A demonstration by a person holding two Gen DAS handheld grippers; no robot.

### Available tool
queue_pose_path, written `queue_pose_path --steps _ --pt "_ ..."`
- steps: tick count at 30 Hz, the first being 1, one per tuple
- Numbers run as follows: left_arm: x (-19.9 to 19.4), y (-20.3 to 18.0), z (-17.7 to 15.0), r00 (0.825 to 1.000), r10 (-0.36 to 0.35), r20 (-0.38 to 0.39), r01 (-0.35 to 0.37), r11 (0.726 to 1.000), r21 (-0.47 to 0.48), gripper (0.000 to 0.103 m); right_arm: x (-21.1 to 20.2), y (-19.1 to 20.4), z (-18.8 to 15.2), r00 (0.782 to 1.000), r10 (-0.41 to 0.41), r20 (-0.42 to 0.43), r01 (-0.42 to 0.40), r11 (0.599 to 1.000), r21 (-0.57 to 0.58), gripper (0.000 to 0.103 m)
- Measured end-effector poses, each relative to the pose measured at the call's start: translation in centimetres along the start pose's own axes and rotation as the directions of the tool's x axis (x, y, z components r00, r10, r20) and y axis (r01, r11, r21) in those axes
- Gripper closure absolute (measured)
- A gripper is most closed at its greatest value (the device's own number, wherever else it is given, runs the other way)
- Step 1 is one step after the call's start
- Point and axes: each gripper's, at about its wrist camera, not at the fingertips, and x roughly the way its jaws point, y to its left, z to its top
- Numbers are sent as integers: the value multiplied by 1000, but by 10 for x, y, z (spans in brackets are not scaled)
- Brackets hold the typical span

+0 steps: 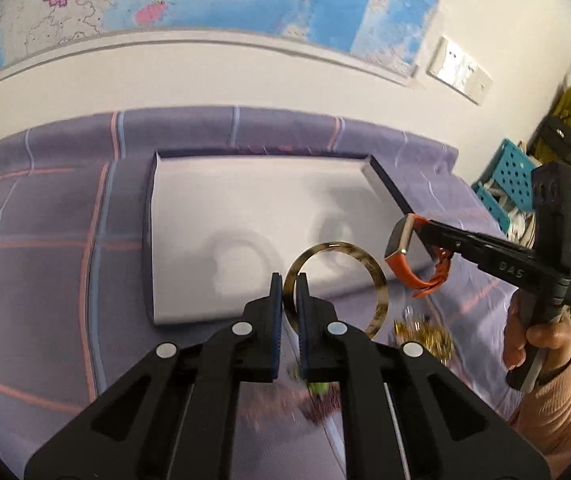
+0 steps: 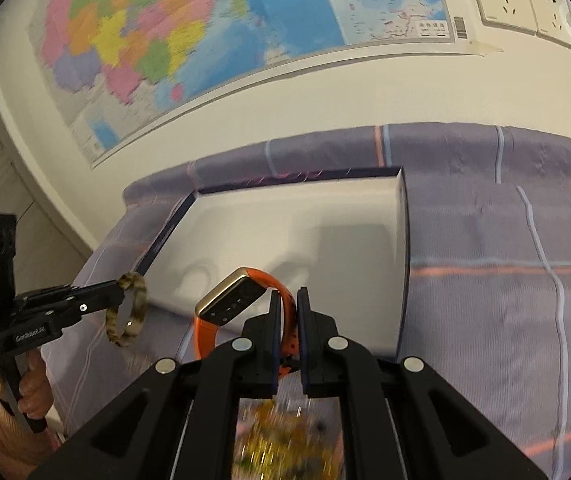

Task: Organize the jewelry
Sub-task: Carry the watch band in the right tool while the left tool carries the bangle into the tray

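Observation:
My left gripper (image 1: 289, 282) is shut on a tortoiseshell bangle (image 1: 373, 276), held upright in the air over the near edge of a shallow white box (image 1: 213, 200). The right gripper (image 2: 286, 294) is shut on the orange strap of a gold-cased watch (image 2: 229, 298), also lifted above the box (image 2: 325, 216). Each tool shows in the other's view: the right gripper (image 1: 431, 236) with the watch (image 1: 399, 240) at the box's right corner, the left gripper (image 2: 123, 286) with the bangle (image 2: 135, 312) at its left.
The box lies on a purple checked cloth (image 1: 45, 220) against a white wall with a map (image 2: 205, 20). A blurred heap of gold jewelry (image 1: 425, 336) and dark beads (image 1: 321, 400) lies on the cloth below the grippers. Blue crates (image 1: 505, 176) stand far right.

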Motion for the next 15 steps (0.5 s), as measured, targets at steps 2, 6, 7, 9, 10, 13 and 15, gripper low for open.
queue_pose_path --steps 2,6,7,9,10,13,15 --pt "9 6 14 1000 11 8 -11 1000 -4 96 11 -5 11 1000 -20 1 20 1000 23 97" --pt "33 16 35 1000 27 0 -27 1000 -17 96 40 -17 35 999 -45 -3 45 995 92 97" --pt "41 19 40 1000 29 -5 -29 999 -23 96 46 -20 40 999 -48 -4 48 993 107 97" --pt "53 25 47 999 34 -14 -34 999 -34 96 59 -25 48 998 -59 -6 59 988 144 97" --pt "62 30 52 999 33 -23 -34 998 -44 96 65 -27 51 998 -64 -8 65 986 156 97" --pt "80 39 61 998 42 -40 -44 997 -66 96 82 -33 59 997 -77 -15 79 977 200 97" --pt "92 44 68 997 56 -54 -60 996 -71 96 92 -35 64 995 -95 -17 96 968 232 97"
